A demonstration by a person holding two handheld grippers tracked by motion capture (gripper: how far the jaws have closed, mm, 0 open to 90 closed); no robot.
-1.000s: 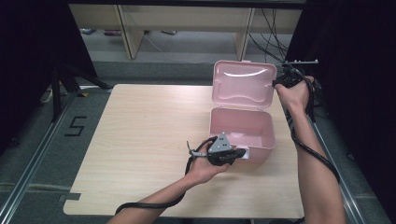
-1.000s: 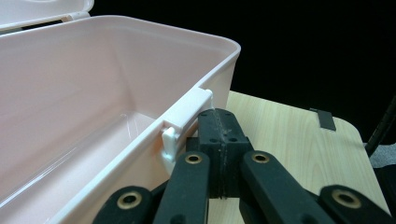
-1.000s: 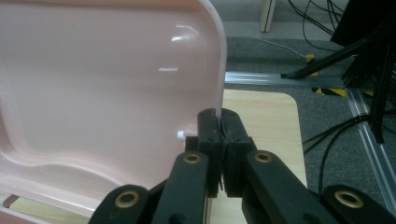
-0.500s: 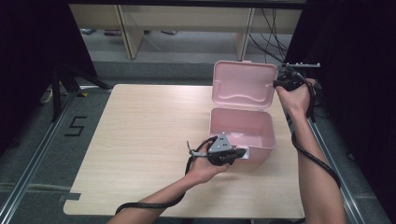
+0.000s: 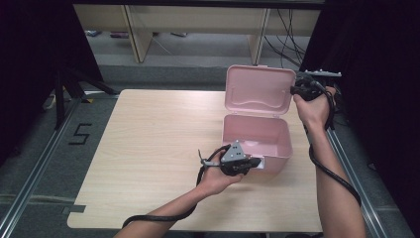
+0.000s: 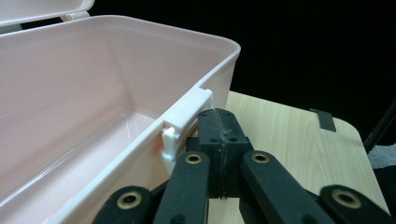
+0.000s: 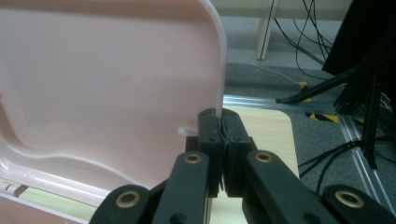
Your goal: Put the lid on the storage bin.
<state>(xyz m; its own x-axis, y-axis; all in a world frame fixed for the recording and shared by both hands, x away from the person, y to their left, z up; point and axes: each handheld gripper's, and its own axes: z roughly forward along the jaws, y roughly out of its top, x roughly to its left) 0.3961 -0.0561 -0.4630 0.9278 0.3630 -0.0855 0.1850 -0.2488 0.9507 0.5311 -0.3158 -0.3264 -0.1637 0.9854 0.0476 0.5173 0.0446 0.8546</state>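
The pink box (image 5: 255, 136) at the right of the frame is open, its lid (image 5: 258, 90) up and pinched by the right gripper (image 5: 296, 90), while the left gripper (image 5: 257, 162), jaws together, presses the front latch (image 6: 186, 120); nothing is inside yet.

Right gripper (image 7: 219, 122) jaws pinched together on the edge of the pink lid (image 7: 107, 84), which stands upright. Behind it, the table (image 7: 271, 135) corner, then grey floor with black cables (image 7: 322, 28).
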